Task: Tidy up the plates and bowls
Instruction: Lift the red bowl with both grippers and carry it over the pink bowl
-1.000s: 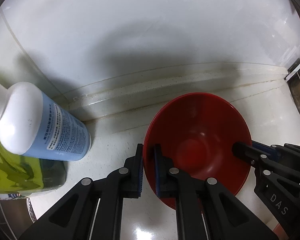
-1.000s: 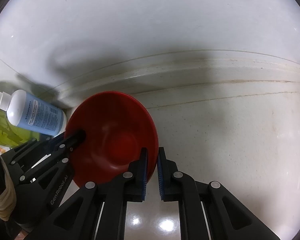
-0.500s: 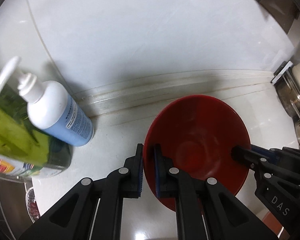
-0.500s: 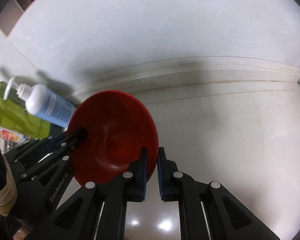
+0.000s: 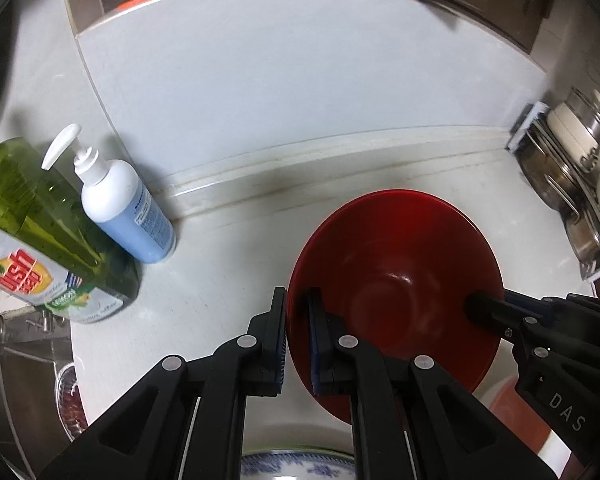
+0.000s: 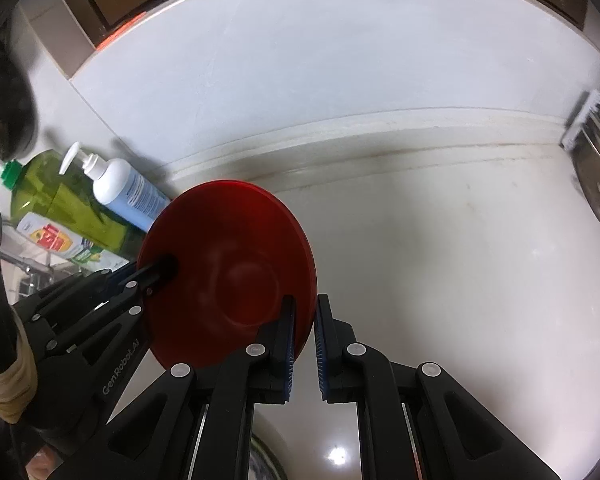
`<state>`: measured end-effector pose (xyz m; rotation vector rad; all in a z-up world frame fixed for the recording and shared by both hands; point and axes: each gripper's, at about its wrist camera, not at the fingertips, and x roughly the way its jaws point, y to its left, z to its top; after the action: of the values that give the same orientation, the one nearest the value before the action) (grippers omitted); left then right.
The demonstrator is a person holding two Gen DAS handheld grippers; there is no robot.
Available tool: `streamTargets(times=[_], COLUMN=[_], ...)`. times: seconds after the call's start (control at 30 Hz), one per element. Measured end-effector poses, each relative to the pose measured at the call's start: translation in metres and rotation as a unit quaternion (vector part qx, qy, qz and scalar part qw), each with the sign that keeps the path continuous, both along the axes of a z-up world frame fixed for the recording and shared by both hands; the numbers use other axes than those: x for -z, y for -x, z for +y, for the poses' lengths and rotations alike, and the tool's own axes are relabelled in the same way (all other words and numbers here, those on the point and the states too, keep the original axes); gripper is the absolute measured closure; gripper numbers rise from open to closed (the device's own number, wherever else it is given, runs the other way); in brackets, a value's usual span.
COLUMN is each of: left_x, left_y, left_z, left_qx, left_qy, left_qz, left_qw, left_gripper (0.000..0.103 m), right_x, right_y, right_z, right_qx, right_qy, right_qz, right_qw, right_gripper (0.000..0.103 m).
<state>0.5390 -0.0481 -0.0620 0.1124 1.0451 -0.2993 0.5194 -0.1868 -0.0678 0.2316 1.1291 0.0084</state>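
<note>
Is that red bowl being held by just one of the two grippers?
No, the left gripper and right gripper each pinch the red bowl's rim on opposite sides.

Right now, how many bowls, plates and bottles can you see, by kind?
Red bowl: 1
Blue-patterned plate: 1
Bottles: 2, a white pump bottle and a green dish soap bottle
Total: 4

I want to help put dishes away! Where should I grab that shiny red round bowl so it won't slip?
Probably by its thin rim, one side each, from above. The shiny red round bowl flares wide with steep, slick walls, so only the rim fits between fingers. Here the left gripper pinches the left rim and the right gripper the opposite rim, which keeps it level.
</note>
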Motion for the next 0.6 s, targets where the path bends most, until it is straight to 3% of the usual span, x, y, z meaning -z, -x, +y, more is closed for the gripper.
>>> streamTargets(times=[0.6], left_x=[-0.014], left_y=[0.080], left_z=[-0.043], left_qx=[0.041], left_qy=[0.038], left_qz=[-0.005], left_qw=[0.9984], left_gripper=[0.092], right_x=[-0.031], right_y=[0.102], right_z=[-0.044], right_qx=[0.031], right_qy=[0.011], right_qz=[-0.026], right_qw=[0.999], right_gripper=[0.092])
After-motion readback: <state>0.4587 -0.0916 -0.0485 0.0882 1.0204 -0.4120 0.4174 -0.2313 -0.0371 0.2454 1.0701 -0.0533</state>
